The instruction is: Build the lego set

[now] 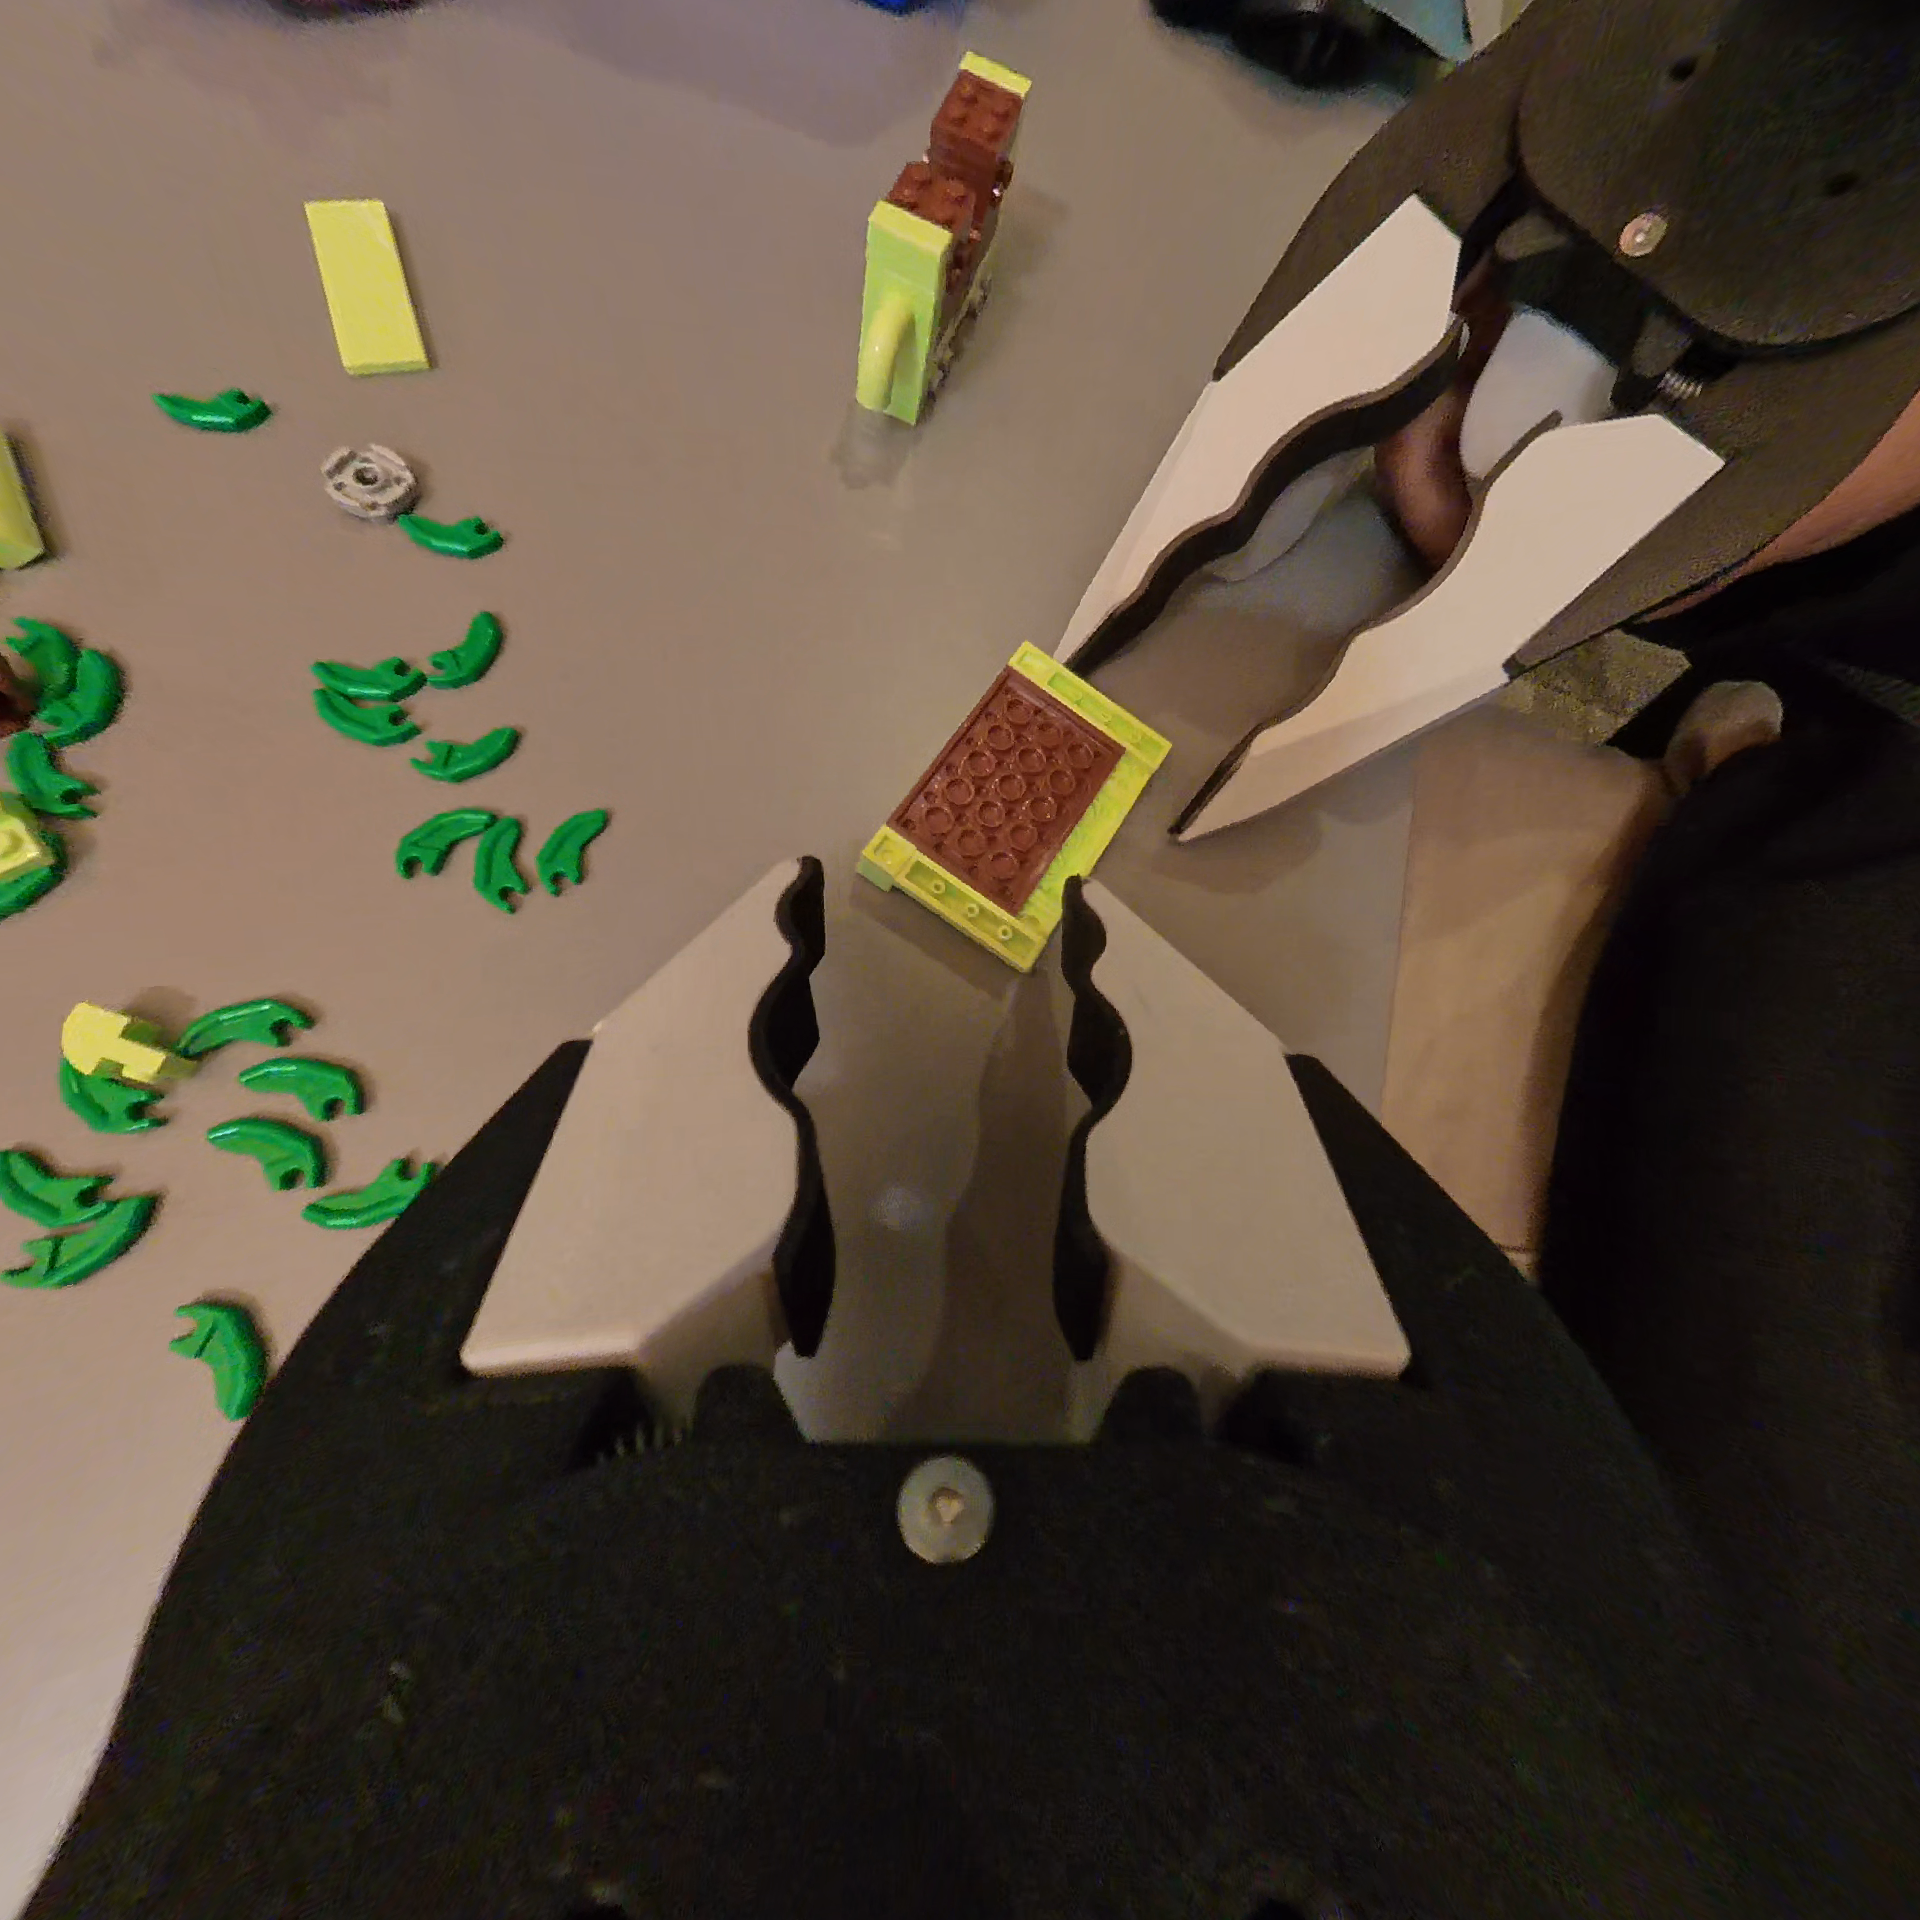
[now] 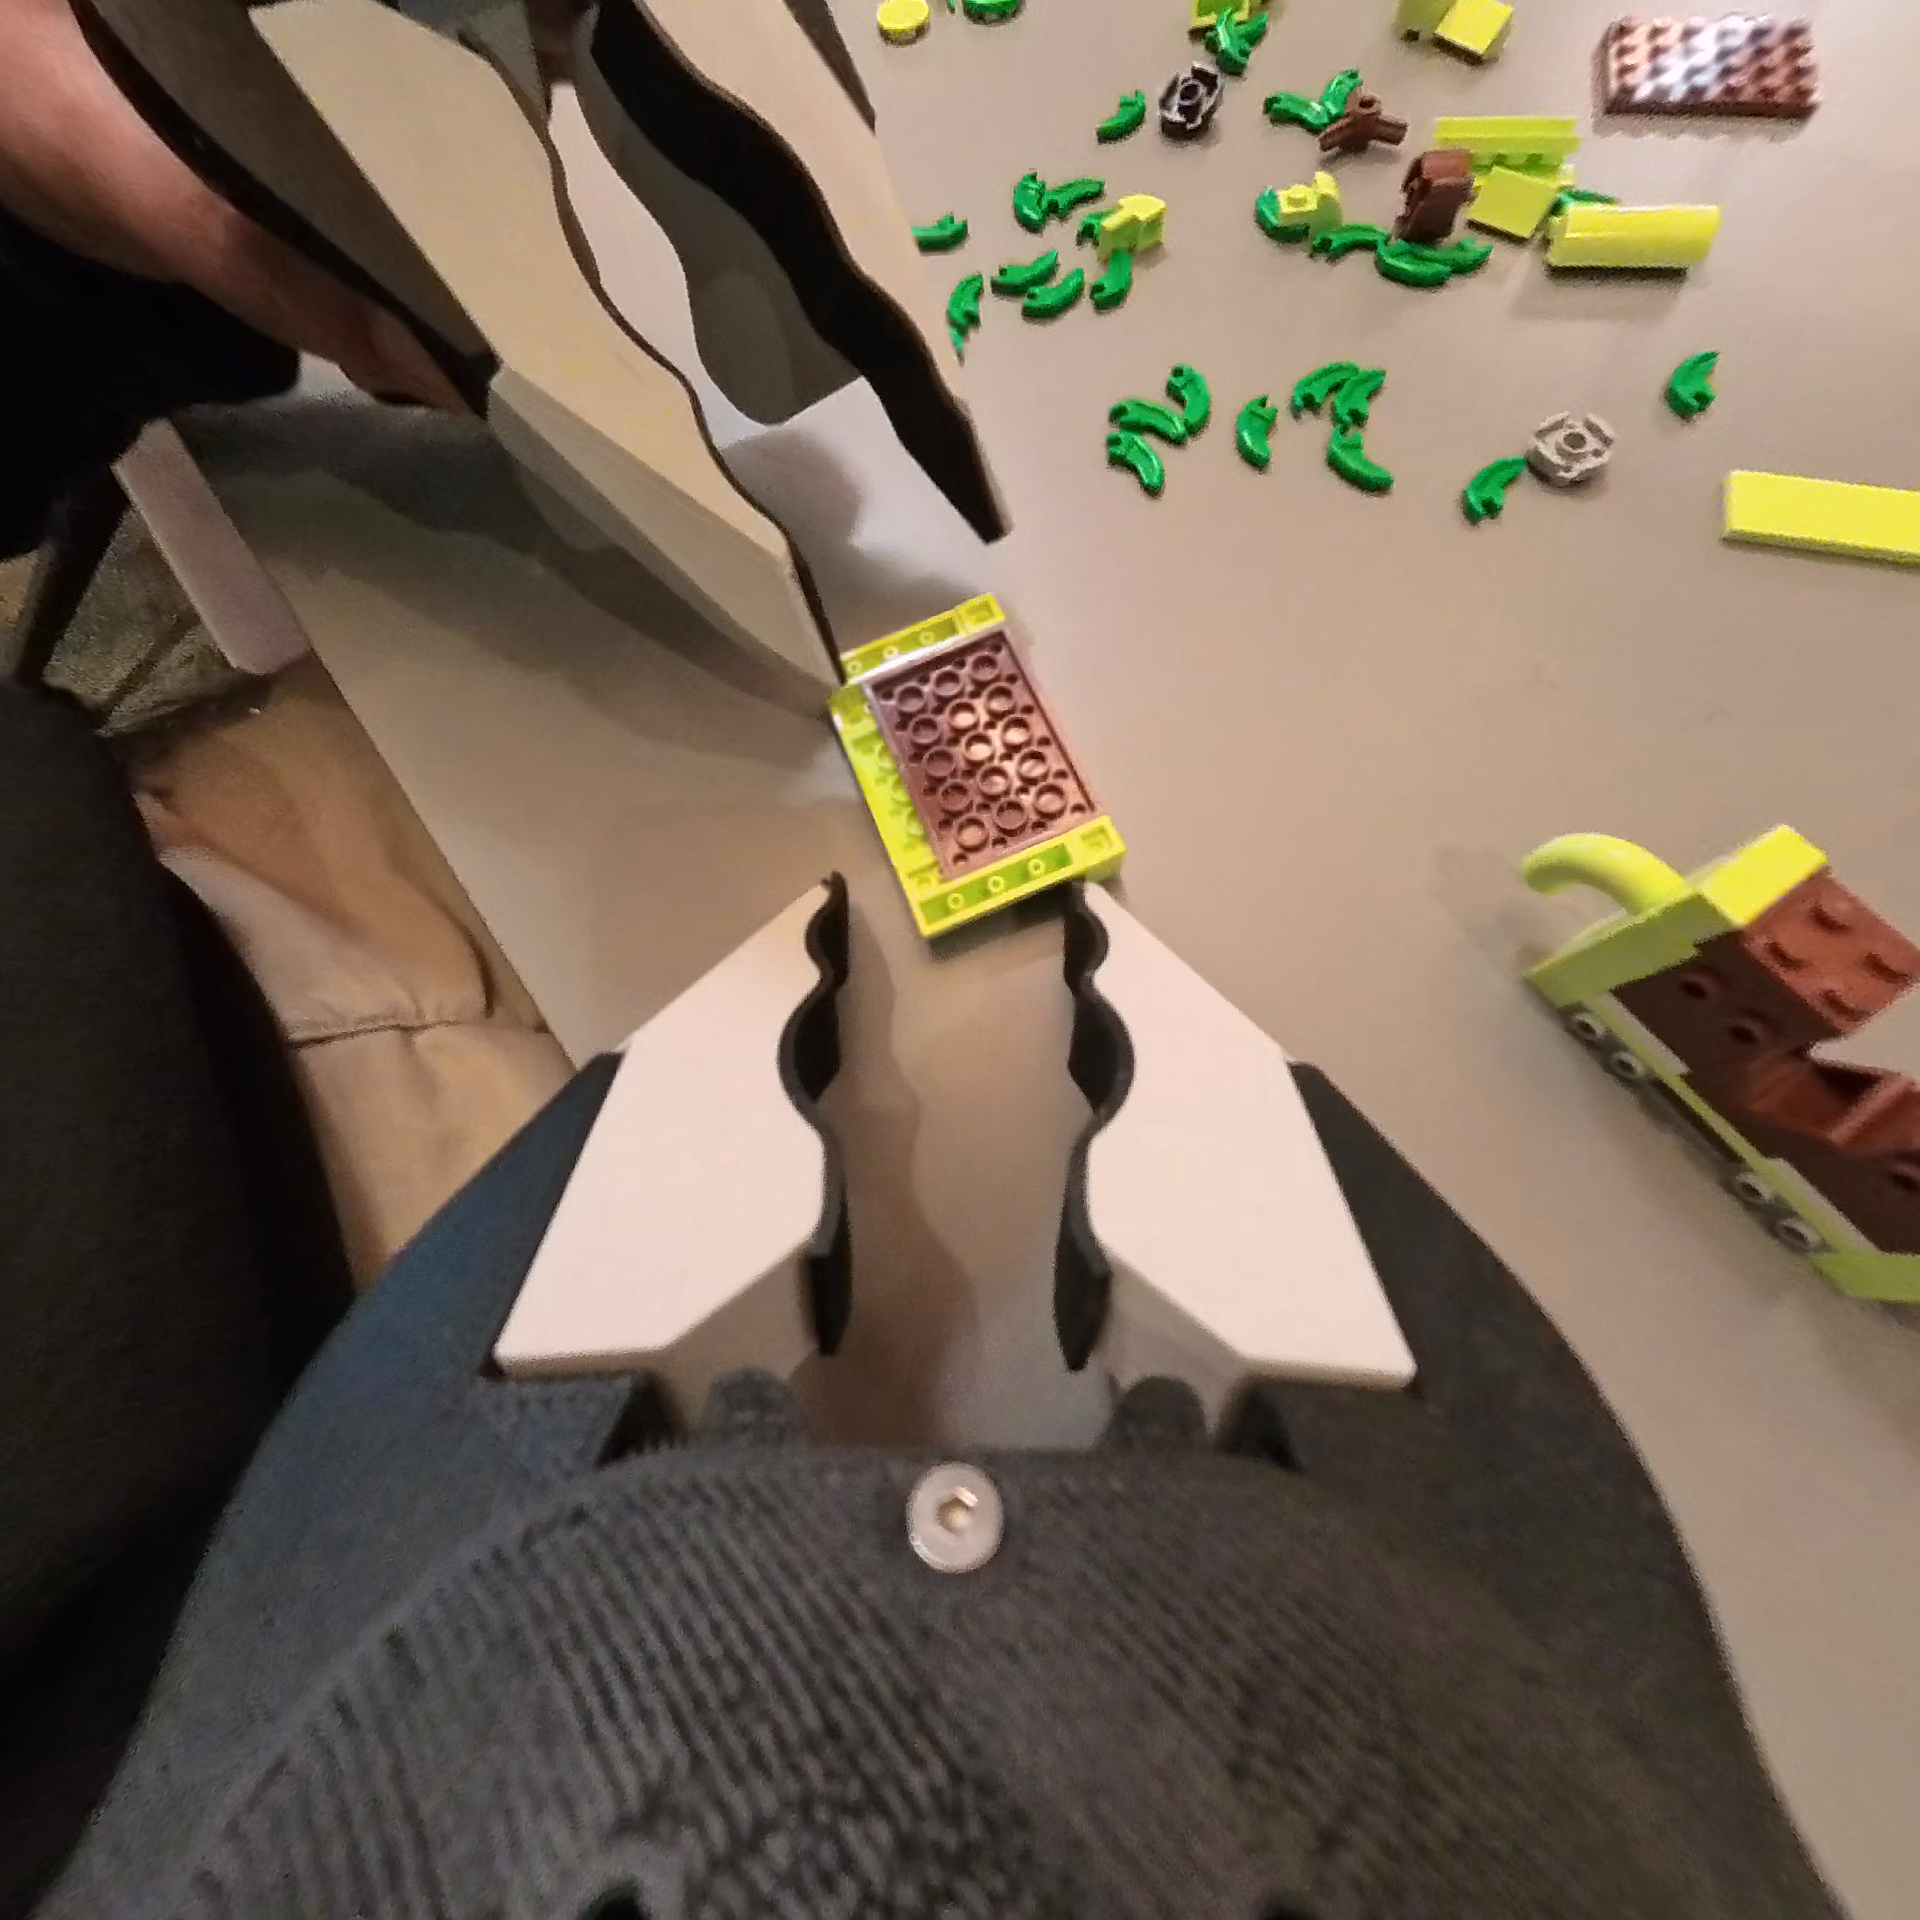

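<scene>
Brown-and-lime plate assembly (image 1: 1013, 805): upside down, flat on grey table (image 1: 644, 582), close to the near edge, between both grippers
Left gripper (image 1: 940, 899): fingers apart, nothing held, tips just beside one short end of the plate
Right gripper (image 2: 956, 904): fingers apart, empty, tips at the opposite short end
Step, as judged: pinching the plate by its lime rim, one gripper bracing, low and square to avoid skidding
Edge: table drop-off just beside the plate, toward the person's lap; pushing away from it safer
Open room: bare table toward lime tile (image 1: 364, 286); green leaf pieces (image 1: 457, 748) and brown tower (image 1: 940, 239) well apart
</scene>
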The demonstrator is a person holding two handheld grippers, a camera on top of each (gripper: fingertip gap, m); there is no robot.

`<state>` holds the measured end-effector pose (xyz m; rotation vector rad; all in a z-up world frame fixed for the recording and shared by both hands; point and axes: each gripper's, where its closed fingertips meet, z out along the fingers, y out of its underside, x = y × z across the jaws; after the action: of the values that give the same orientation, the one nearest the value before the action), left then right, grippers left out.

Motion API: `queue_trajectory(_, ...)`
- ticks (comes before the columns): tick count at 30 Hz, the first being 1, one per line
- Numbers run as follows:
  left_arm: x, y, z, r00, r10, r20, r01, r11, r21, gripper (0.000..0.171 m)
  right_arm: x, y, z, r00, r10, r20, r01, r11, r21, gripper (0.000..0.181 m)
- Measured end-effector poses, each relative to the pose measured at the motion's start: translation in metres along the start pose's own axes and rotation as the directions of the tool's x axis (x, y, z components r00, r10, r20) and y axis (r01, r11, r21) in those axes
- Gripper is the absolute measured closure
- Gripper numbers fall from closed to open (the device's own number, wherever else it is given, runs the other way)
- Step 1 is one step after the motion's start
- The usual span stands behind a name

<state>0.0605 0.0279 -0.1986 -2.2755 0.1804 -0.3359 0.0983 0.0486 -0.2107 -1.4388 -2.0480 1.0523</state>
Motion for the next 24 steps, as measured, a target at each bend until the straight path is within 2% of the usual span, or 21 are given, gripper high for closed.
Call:
queue_trajectory(5,-0.002,0.001,-0.002,1.000,-0.003,-0.019,0.004,1.000,0.030,0.121,-0.006,-0.010,0.007,0.994,0.084,0.074,-0.083,0.996,-0.018,0.133)
queue_trajectory(8,0.004,-0.009,-0.005,0.997,-0.022,-0.068,0.029,0.995,0.095,0.114,-0.002,-0.016,0.009,0.997,0.014,0.073,-0.012,1.000,-0.026,0.119)
queue_trajectory(10,0.004,-0.012,-0.007,0.997,-0.012,-0.074,0.021,0.992,0.121,0.113,-0.001,-0.024,0.004,0.995,-0.015,0.102,0.013,1.000,0.019,0.113)
queue_trajectory(15,0.001,-0.018,-0.011,0.998,0.004,-0.056,0.006,0.985,0.172,0.113,0.008,-0.028,-0.003,0.990,-0.031,0.134,0.018,0.995,0.100,0.116)
queue_trajectory(19,-0.014,-0.014,-0.006,0.998,-0.010,0.063,0.002,0.992,0.125,0.112,0.019,-0.051,-0.014,0.995,-0.018,0.095,-0.006,0.968,0.251,0.116)
queue_trajectory(24,-0.016,-0.013,-0.003,0.992,0.032,0.121,-0.044,0.993,0.106,0.110,0.019,-0.063,-0.030,0.992,-0.030,0.120,-0.017,0.928,0.371,0.123)
